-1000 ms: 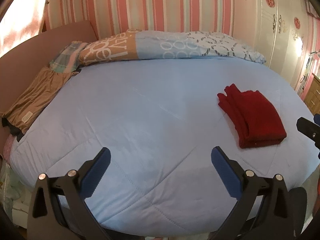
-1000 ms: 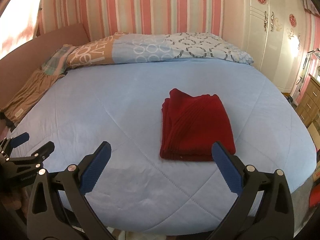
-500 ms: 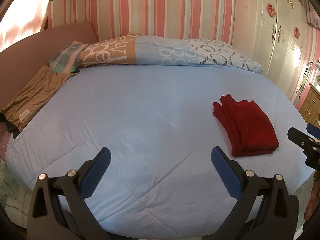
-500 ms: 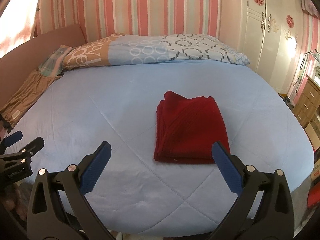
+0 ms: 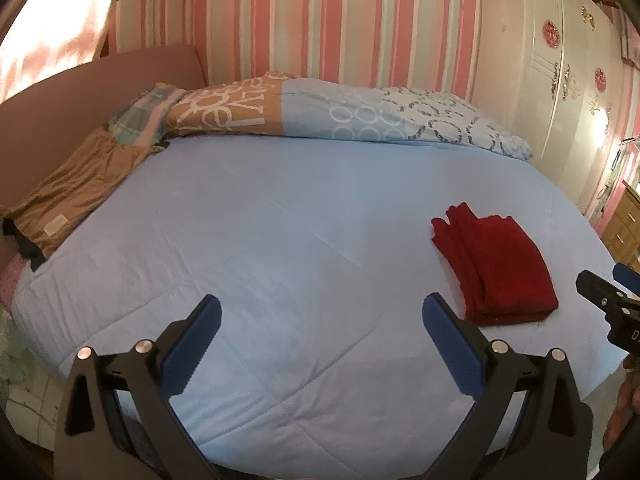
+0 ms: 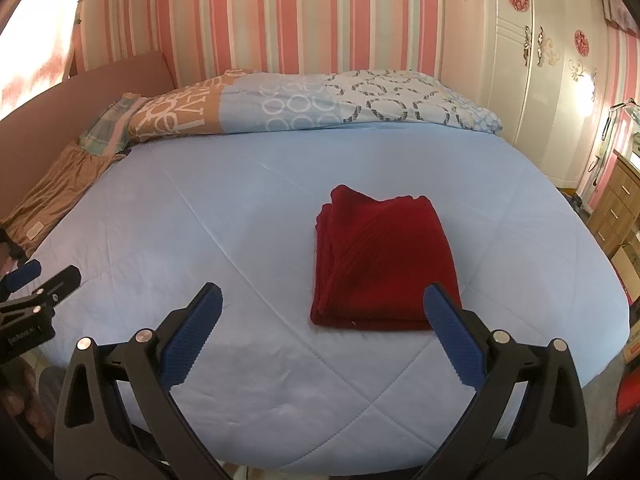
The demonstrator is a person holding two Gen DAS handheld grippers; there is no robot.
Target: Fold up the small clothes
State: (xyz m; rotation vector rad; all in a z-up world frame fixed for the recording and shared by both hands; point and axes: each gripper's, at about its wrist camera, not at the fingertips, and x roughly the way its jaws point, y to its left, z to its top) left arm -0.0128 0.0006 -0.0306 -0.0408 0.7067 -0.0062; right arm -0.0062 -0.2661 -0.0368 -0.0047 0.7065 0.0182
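Red garment [image 6: 384, 264] lies folded into a neat rectangle on the light blue bed cover [image 6: 240, 216], flat, layered folded edges showing along its left side. Right hand-held gripper [image 6: 322, 322] hangs just in front of the garment's near edge, fingers spread wide, nothing between them; its right blue pad [image 6: 452, 340] overlaps the garment's near right corner in view, contact cannot be told. Left hand-held gripper [image 5: 320, 338] is also spread wide and empty, over bare bed cover [image 5: 260, 240] to the left of the garment [image 5: 496, 268], apart from it. Tip of the right hand-held gripper shows at the right edge of the left wrist view, just right of the garment. Behind the garment, at the head of the bed, a patterned pillow [image 6: 312, 100] in tan, blue and white lies across. Left of the garment, at the bed's far left edge, a brown cloth [image 5: 76, 192] lies against the pink headboard [image 5: 80, 92]. Striped pink wall [image 6: 320, 20] behind the pillow, white wardrobe [image 6: 532, 60] right of the bed.
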